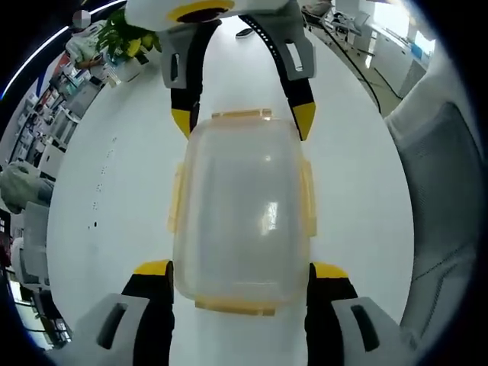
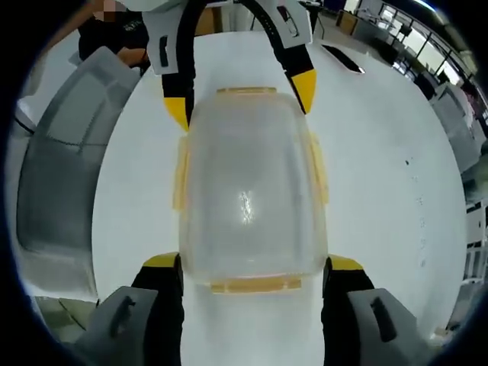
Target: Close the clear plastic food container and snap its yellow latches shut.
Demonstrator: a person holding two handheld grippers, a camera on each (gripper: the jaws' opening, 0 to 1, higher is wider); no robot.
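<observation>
A clear plastic food container [image 1: 242,206] [image 2: 252,191] lies on the white table [image 1: 122,198] with its lid on top. Yellow latches [image 1: 177,200] stick out from its long sides and both ends. In the left gripper view my left gripper [image 1: 241,269] is open, its yellow-tipped jaws close against both sides of the container's near end. Opposite it, my right gripper [image 1: 242,120] is open around the far end. The right gripper view mirrors this, with my right gripper [image 2: 254,263] at the near end and my left gripper [image 2: 240,99] at the far end. Whether the jaws touch the container is unclear.
A grey padded chair [image 1: 446,198] [image 2: 65,183] stands beside the table. A green plant [image 1: 126,38] sits at the table's far end in the left gripper view. In the right gripper view a dark flat object [image 2: 343,58] lies on the table, and a person in dark clothes [image 2: 114,34] stands behind.
</observation>
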